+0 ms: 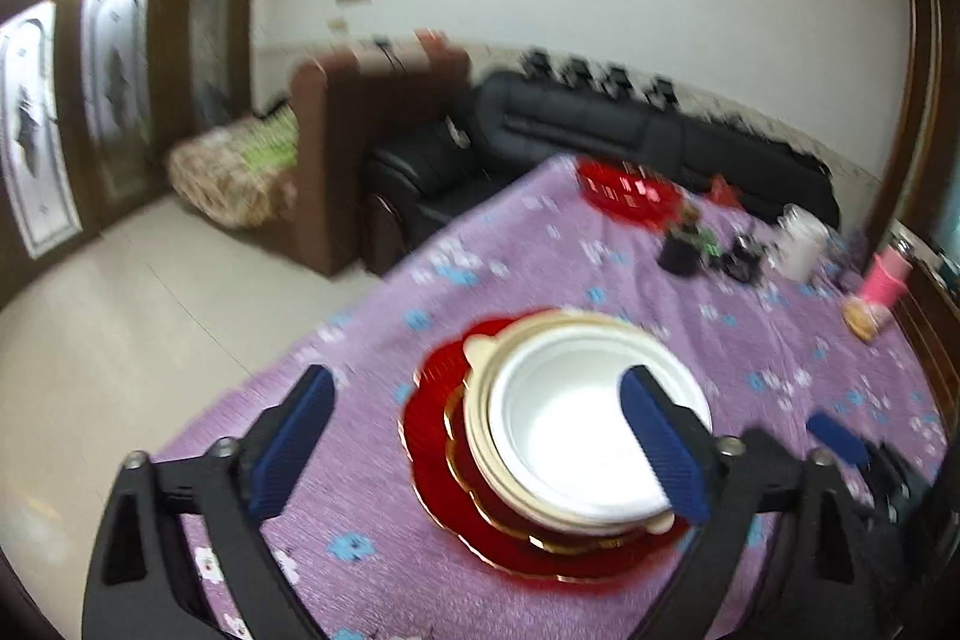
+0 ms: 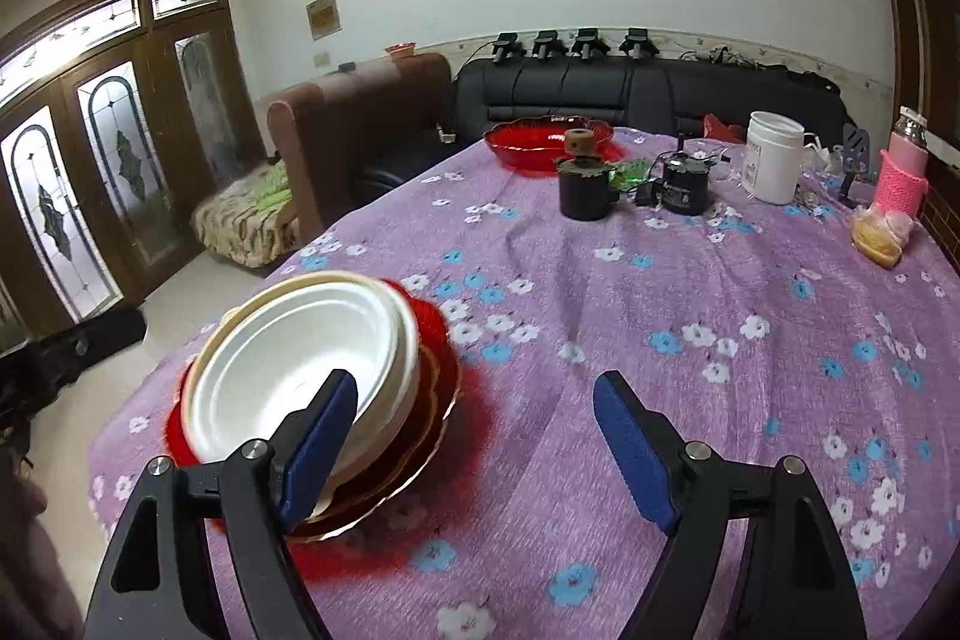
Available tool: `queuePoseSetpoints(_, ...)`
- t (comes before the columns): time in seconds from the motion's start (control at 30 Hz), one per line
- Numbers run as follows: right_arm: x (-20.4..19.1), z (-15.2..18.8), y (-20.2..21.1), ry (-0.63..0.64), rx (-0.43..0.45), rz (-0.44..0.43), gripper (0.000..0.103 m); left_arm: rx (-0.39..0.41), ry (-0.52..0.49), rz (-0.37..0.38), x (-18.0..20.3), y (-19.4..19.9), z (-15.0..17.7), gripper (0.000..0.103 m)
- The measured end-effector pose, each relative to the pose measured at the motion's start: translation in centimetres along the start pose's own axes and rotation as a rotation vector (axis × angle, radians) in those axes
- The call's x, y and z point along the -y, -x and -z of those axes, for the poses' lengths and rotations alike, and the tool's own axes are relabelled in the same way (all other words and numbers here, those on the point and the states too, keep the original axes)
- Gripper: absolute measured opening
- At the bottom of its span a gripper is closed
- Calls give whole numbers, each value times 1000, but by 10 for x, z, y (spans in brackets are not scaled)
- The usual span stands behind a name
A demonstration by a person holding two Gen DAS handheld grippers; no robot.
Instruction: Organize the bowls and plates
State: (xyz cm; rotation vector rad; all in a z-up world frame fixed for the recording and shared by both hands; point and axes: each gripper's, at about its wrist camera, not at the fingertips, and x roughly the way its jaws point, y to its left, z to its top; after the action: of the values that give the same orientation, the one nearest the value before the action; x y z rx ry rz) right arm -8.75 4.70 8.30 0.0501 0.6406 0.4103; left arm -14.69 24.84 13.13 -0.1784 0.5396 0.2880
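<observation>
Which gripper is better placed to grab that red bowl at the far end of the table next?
Probably the right gripper. In its view the red bowl lies ahead across bare cloth. The left gripper, jaws open, points at the stack of dishes.

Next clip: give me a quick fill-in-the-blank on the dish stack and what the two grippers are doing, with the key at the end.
1. The white bowl is the ____ item of the stack.
2. The stack's lowest item is a ____ plate with a gold rim.
3. The jaws of the left gripper and the right gripper stand ____, holding nothing.
4. The tablecloth under the stack is ____ with a flower print.

Missing words: top; red; open; purple
</observation>
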Motion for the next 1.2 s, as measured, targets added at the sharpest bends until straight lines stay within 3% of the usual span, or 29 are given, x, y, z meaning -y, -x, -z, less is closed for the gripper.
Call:
queuePoseSetpoints(0.17,-10,10,3,24,-31,-45,88,95,21,-65,4,19,-4,103)
queuePoseSetpoints(0.4,-20,20,2,54,-78,-98,88,136,-30,-186,22,27,1,103)
queuePoseSetpoints(0.6,-28,23,4,85,-92,-119,88,59,20,-90,26,16,5,103)
queuePoseSetpoints(0.8,-31,25,3,104,-105,-120,89,38,-7,-117,31,12,9,103)
queuePoseSetpoints(1.2,-47,27,-8,146,-139,-121,89,-19,-2,-100,24,1,14,103)
